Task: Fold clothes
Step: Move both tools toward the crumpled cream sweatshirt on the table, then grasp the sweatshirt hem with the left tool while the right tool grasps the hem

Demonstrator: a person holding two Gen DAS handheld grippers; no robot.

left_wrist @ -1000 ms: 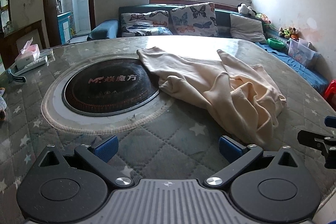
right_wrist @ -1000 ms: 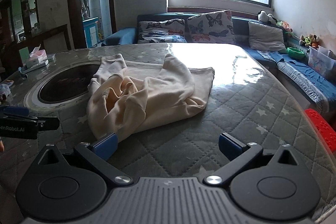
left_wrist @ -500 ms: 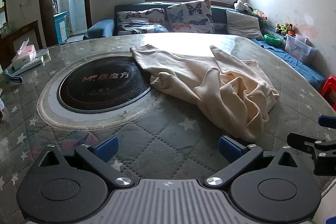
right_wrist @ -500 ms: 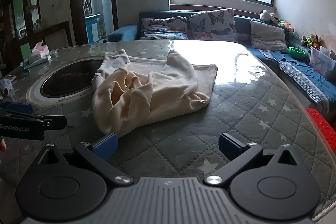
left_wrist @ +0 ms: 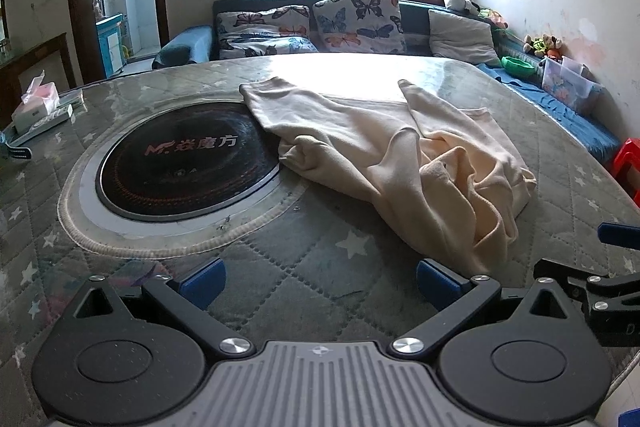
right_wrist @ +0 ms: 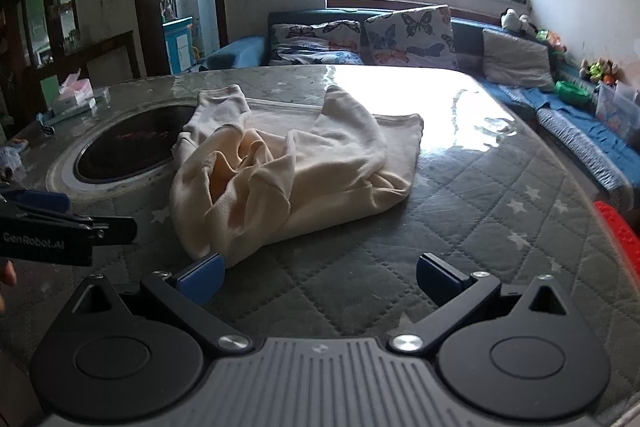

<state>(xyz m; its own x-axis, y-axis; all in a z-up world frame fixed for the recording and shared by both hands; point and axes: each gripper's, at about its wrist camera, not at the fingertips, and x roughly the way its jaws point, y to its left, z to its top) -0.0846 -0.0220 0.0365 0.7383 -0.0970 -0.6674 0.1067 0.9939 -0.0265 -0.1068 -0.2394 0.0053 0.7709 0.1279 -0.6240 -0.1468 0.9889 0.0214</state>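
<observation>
Sweater (left_wrist: 384, 163) crumpled on table (left_wrist: 304, 267); grippers empty.

The garment (left_wrist: 384, 163) is soft, matt cream cloth; the surface (left_wrist: 304, 267) is quilted grey cloth under a glossy clear cover; the round hob (left_wrist: 188, 163) looks smooth, glossy glass.

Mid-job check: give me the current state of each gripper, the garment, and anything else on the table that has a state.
left gripper: open, empty, short of the garment.
right gripper: open, empty, left fingertip at the garment's near edge.
cream garment: crumpled, unfolded, partly over the cooktop.
cooktop: partly covered.
tissue box: tissue sticking out.
</observation>
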